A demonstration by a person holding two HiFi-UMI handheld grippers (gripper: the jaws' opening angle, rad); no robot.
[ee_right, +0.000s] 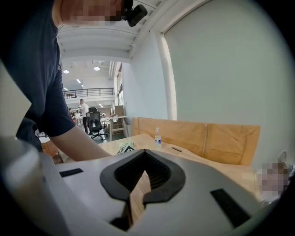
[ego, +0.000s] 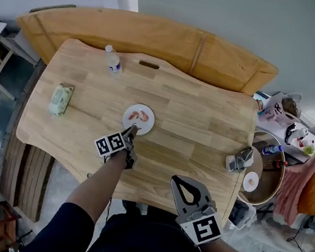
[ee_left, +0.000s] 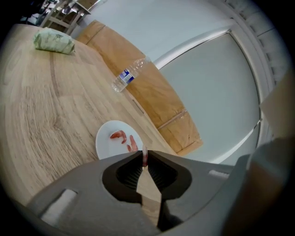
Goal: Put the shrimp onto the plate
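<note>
A small white plate (ego: pixel 147 125) lies near the middle of the wooden table (ego: pixel 193 122) with two pink shrimp (ego: pixel 138 115) on it. My left gripper (ego: pixel 131 130) hovers at the plate's near rim, shut on a third shrimp (ee_left: pixel 144 156) pinched upright at its tips. In the left gripper view the plate (ee_left: pixel 105 143) and its shrimp (ee_left: pixel 119 135) lie just beyond the left gripper (ee_left: pixel 144 162). My right gripper (ego: pixel 175 180) is held over the table's front edge, shut and empty. In its own view the right gripper (ee_right: pixel 145 153) points across the table.
A water bottle (ego: pixel 113 62) stands at the far left. A green packet (ego: pixel 60 99) lies near the left edge and a grey object (ego: pixel 239 159) at the right edge. A wooden bench (ego: pixel 159 37) runs behind the table; a cluttered round side table (ego: pixel 268 168) stands to the right.
</note>
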